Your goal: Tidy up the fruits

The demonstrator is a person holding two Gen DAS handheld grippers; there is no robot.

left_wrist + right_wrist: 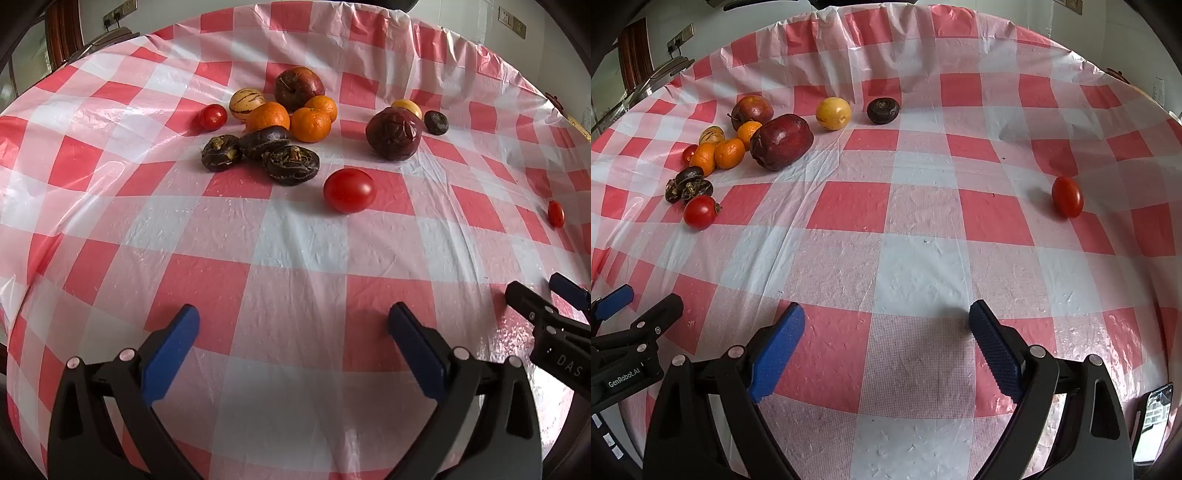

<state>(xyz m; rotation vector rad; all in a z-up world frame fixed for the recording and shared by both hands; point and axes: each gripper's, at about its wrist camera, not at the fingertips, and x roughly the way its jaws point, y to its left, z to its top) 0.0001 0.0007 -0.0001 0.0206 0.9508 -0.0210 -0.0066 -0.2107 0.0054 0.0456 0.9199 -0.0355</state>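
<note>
Left wrist view: we held both grippers released and empty above the checked tablecloth.
We saw the left gripper and right gripper spread wide; the fruit cluster lay at 12 o'clock, a tomato just nearer, and a lone tomato at the right gripper's 1 o'clock.

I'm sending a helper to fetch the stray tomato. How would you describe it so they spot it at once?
On the red-and-white checked tablecloth, most fruit is bunched at the far left around the large dark red apple. The lone tomato lies by itself well to the right. Unlike the other tomato, which sits against the dark water chestnuts, it touches nothing.
</note>
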